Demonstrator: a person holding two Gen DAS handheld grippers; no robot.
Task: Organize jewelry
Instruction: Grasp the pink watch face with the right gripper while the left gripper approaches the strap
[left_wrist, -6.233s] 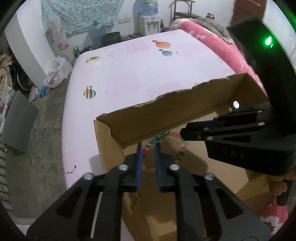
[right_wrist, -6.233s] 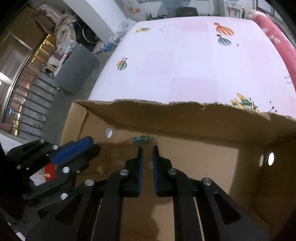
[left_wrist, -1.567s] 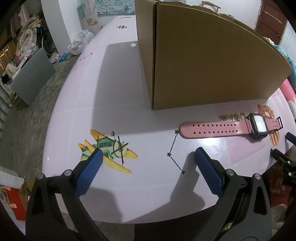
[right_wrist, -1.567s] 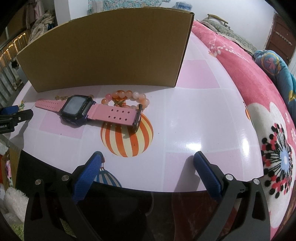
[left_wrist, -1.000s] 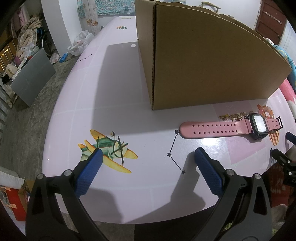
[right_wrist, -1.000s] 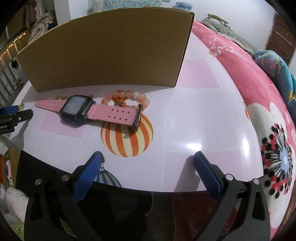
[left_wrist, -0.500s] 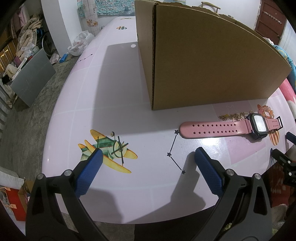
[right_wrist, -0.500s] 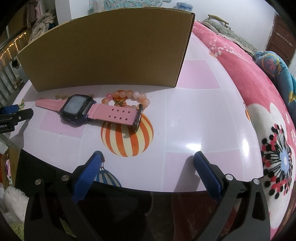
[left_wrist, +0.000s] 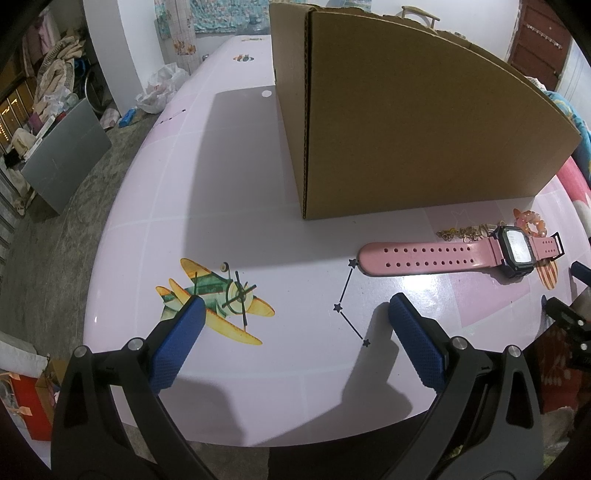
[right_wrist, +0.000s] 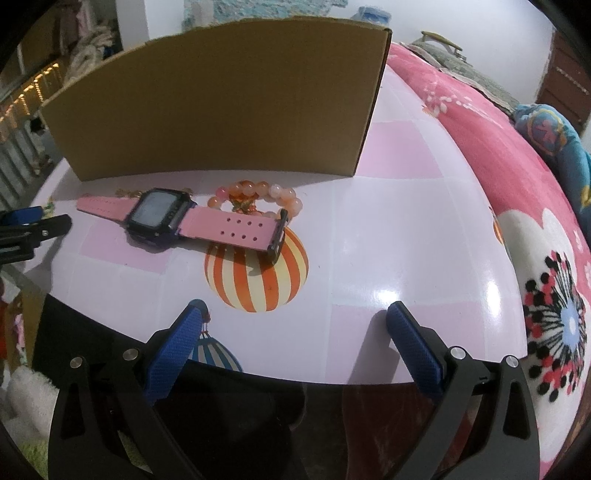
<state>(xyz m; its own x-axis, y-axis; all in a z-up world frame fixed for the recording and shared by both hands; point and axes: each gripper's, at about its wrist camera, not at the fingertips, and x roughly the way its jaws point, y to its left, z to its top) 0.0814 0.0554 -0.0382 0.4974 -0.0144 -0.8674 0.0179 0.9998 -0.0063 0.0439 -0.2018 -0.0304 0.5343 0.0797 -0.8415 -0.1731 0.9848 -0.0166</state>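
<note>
A pink-strapped watch (left_wrist: 454, 254) (right_wrist: 192, 221) with a dark square face lies flat on the pink table (left_wrist: 207, 206), just in front of the cardboard box (left_wrist: 406, 122) (right_wrist: 221, 110). Behind it rest an orange bead bracelet (right_wrist: 258, 197) (left_wrist: 530, 223) and a thin gold chain (left_wrist: 463, 232). My left gripper (left_wrist: 295, 314) hovers open near the table's front edge, left of the watch strap's tip. At the front edge too, my right gripper (right_wrist: 295, 317) stands open, nearer than the watch buckle. Neither holds anything.
The tall box blocks the view of its inside. A pink floral blanket (right_wrist: 498, 166) borders the table on the right. On the floor to the left lie a grey panel (left_wrist: 62, 151) and bags. The other gripper's tip (right_wrist: 33, 229) shows at the right wrist view's left edge.
About six seconds ago both grippers were shut inside the box above beaded jewelry. Now they are open at the table's front edge. Nothing has moved over the last second and a half.
</note>
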